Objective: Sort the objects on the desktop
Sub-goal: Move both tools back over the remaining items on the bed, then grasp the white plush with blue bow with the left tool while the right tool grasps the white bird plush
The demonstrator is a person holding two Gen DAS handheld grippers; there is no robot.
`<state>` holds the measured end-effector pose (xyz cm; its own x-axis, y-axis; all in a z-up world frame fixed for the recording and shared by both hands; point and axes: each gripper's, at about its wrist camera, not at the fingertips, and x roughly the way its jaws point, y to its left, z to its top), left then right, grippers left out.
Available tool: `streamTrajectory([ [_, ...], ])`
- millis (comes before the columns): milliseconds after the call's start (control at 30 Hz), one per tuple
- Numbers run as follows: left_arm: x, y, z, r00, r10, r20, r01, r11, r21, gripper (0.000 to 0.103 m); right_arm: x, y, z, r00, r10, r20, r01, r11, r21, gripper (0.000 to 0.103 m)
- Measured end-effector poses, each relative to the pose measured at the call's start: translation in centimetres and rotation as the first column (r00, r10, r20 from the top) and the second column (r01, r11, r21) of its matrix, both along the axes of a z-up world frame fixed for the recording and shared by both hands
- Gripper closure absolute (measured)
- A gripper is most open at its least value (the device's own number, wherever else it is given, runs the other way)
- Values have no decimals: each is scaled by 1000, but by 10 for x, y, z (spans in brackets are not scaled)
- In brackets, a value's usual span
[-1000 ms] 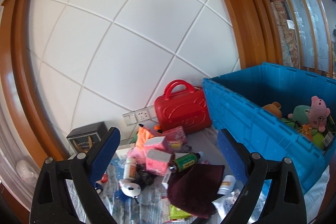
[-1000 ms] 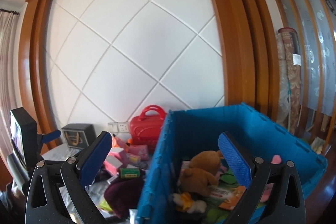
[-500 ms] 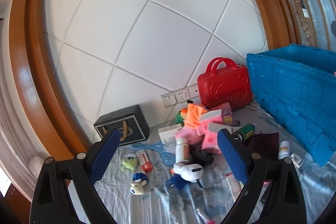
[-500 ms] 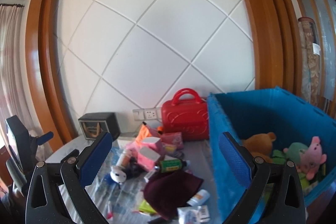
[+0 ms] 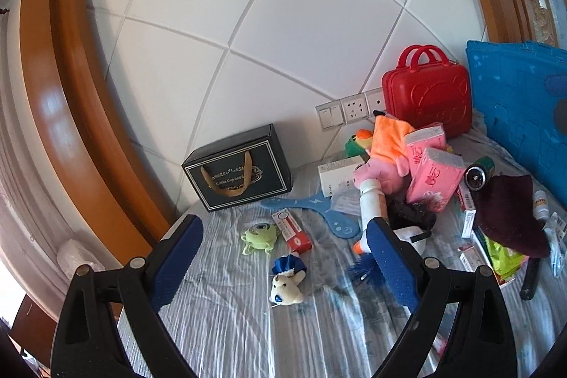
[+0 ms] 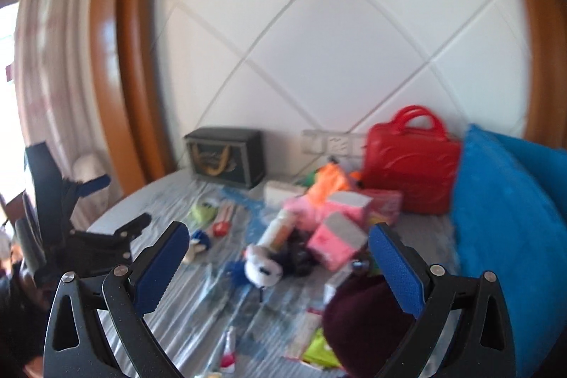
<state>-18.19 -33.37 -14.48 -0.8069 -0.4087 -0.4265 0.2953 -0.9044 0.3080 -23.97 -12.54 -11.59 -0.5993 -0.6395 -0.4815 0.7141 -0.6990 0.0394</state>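
Left wrist view: the left gripper (image 5: 283, 254) hangs above the table (image 5: 226, 325) with its jaws spread wide and nothing between them, which suits a search for the next thing to pick. Just under the gap lie a small bear toy (image 5: 286, 284), a green monster toy (image 5: 259, 236) and a red and white tube box (image 5: 292, 230), loose near the table's left edge and clear of the heap, so they look like the easiest picks. Toward the back edge stands a black gift box (image 5: 241, 173) against the wall, and a red case (image 5: 428, 98) stands beside the blue crate (image 5: 517, 101) at the right edge. Between them is a heap: 2 pink packs (image 5: 430, 172), a pink plush (image 5: 381, 174), a white bottle (image 5: 370, 204), and a dark red cloth (image 5: 506, 215) draped over flat boxes.

Right wrist view, blurred: the right gripper (image 6: 280, 263) is also spread wide and empty, held over the front edge. The same heap lies ahead, the cloth (image 6: 365, 317) near its right finger, the crate (image 6: 503, 229) at the right edge, presumably where sorted toys go. The left gripper (image 6: 88, 211) shows at the left edge.
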Motion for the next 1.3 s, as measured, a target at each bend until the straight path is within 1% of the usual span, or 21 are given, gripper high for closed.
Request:
streamTrajectory([
  [100,-3,-16,-17,1000,15,24,-16,999,30,8,-20,-37,-40,992,107,66,-114,988,101,0],
  [167,-6,-23,-30,999,16,49,-18,999,40,8,-36,-57,-65,978,167,127,-184,974,133,0],
  [200,-7,-26,-38,998,19,63,-22,999,39,8,-49,-69,-81,965,193,178,-218,966,136,0],
  [300,-15,-36,-57,994,26,107,-33,998,59,8,-76,-91,-115,941,212,263,-259,952,160,1],
  [367,-21,-45,-71,992,32,124,-42,996,82,8,-92,-105,-134,928,222,299,-285,940,186,8],
  [400,-25,-50,-81,990,31,138,-46,993,105,8,-103,-113,-146,918,225,327,-300,933,199,10],
  [467,-33,-58,-95,987,33,159,-54,990,130,8,-116,-121,-158,906,225,359,-314,926,212,14],
  [533,-44,-66,-112,982,26,185,-52,989,137,8,-131,-130,-172,894,226,386,-328,919,221,17],
  [600,-56,-73,-128,977,9,214,-40,989,142,8,-140,-138,-182,887,230,402,-342,910,235,17],
  [800,-93,-97,-164,963,-34,267,-13,985,173,8,-153,-152,-208,860,262,438,-402,877,265,22],
  [900,-109,-112,-186,948,-34,317,-35,978,207,8,-158,-156,-219,848,263,460,-416,868,271,25],
  [967,-119,-117,-198,937,-34,347,-37,980,197,8,-159,-159,-225,844,263,468,-424,861,280,29],
  [1000,-122,-119,-203,934,-42,354,-30,980,196,10,-160,-161,-229,842,261,471,-427,857,289,30],
  [1067,-130,-122,-212,922,-50,383,-30,979,200,22,-161,-164,-235,843,253,474,-427,852,304,36],
  [1133,-136,-124,-220,906,-71,416,-32,972,234,46,-163,-168,-241,842,240,483,-426,845,323,42],
  [1167,-135,-125,-219,910,-85,405,-28,963,266,50,-163,-169,-242,842,238,484,-425,844,325,43],
  [1200,-134,-126,-219,911,-91,402,-30,958,284,58,-161,-170,-243,844,233,482,-423,843,333,43],
  [1267,-129,-122,-213,918,-101,384,-20,954,301,61,-157,-173,-247,846,219,485,-422,833,359,48],
  [1300,-125,-119,-211,920,-112,376,-9,952,306,61,-154,-171,-247,847,212,488,-417,834,361,49],
])
